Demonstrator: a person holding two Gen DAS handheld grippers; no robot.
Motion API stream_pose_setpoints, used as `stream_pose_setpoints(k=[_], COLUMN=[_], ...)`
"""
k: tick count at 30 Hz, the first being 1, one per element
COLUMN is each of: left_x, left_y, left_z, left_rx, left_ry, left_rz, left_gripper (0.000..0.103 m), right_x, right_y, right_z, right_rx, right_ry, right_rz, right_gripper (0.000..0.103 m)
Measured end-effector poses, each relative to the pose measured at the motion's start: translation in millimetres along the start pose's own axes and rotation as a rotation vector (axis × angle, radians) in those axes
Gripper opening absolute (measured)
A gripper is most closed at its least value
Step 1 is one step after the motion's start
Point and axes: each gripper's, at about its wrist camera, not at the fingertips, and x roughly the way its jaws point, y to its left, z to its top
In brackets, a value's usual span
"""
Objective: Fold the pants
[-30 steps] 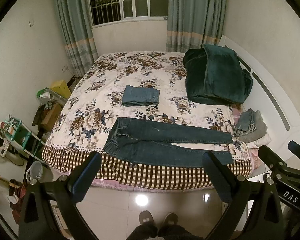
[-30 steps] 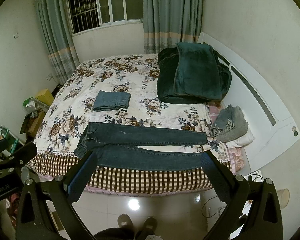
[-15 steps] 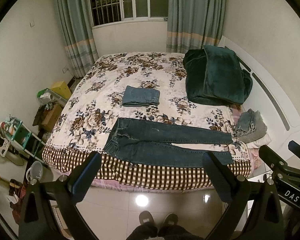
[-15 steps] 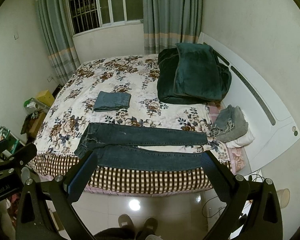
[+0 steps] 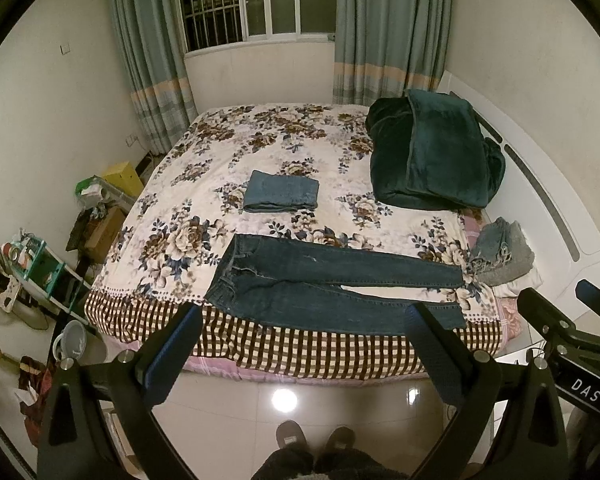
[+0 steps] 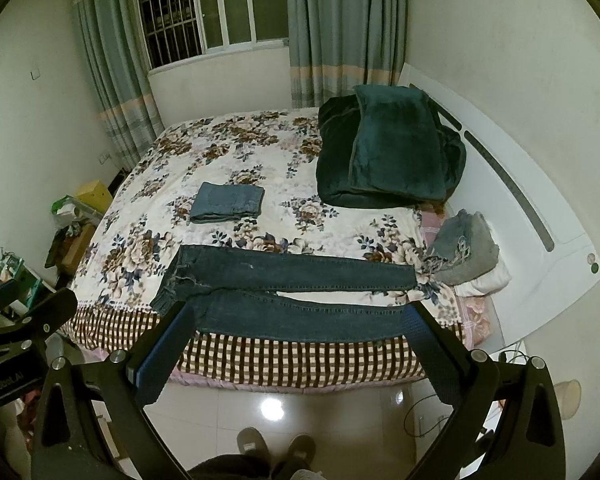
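Jeans [image 5: 332, 284] lie unfolded across the near edge of a bed [image 5: 260, 148], waistband toward the left, both legs stretched right and slightly parted, the nearer leg running along the checked border of the floral cover. Left gripper [image 5: 304, 316] and right gripper [image 6: 300, 316] hang above the tiled floor, short of the mattress, fingers spread wide with nothing between them; neither touches the denim. Beyond the jeans, well apart, a folded pair [image 5: 281, 192] sits near the middle of the bed. A dark green blanket [image 5: 432, 156] is heaped toward the far right by the white headboard [image 6: 512, 200], and a grey bundle [image 5: 500, 256] rests on a pillow just past the leg cuffs. Curtains [image 6: 340, 28] frame a barred window [image 6: 196, 16]. Slippered feet [image 5: 312, 440] stand below.
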Motion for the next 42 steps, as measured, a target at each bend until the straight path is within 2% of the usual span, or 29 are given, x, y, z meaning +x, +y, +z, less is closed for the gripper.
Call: stream_pose_setpoints(k=[7, 10, 13, 14, 19, 25, 31, 34, 36, 38, 42], left_x=[6.1, 16.5, 35.6, 45.7, 103.4, 206.0, 337.6, 414.9, 480.2, 533.4, 645.5], left_y=[-13.3, -18.3, -22.4, -23.0, -26.9, -30.1, -25.6, -14.0, -2.1, 11.1, 43.3], left_z=[-4.9, -2.5, 2.6, 5.6, 19.9, 46.6, 84.0, 103.3, 112.9, 117.7, 114.1], left_rx=[-0.015, -0.026, -0.034, -0.037, -0.031, -0.03, -0.03, -0.056, -0.081, -0.115, -0.205], left_ry=[0.005, 0.004, -0.005, -0.014, 0.012, 0.115, 0.234, 0.307, 0.379, 0.44, 0.579], left_rz=[0.015, 0.035, 0.069, 0.088, 0.148, 0.188, 0.233, 0.252, 0.279, 0.296, 0.335], left_gripper=[0.103, 0.103, 0.103, 0.103, 0.103, 0.103, 0.103, 0.103, 0.103, 0.103, 0.103], right_x=[-3.1, 7.6, 55.1, 55.1, 119.2, 224.4, 352.4, 424.7, 478.3, 542.0, 654.6], right_y=[-7.7, -16.4, -38.2, -38.2, -51.6, -89.6, -122.9, -141.7, -154.1, -167.8, -198.1], right_z=[7.8, 8.4, 5.0, 5.0, 15.7, 36.7, 65.8, 76.9, 83.3, 87.3, 73.6], right_rx=[0.009, 0.021, 0.052, 0.052, 0.089, 0.139, 0.22, 0.268, 0.306, 0.35, 0.468], right_ry=[0.017, 0.031, 0.063, 0.063, 0.085, 0.165, 0.259, 0.314, 0.358, 0.404, 0.497], right_rz=[0.009, 0.011, 0.008, 0.008, -0.049, -0.101, -0.167, -0.201, -0.219, -0.234, -0.243], right_gripper=[0.103, 0.103, 0.103, 0.103, 0.103, 0.103, 0.103, 0.103, 0.103, 0.103, 0.103])
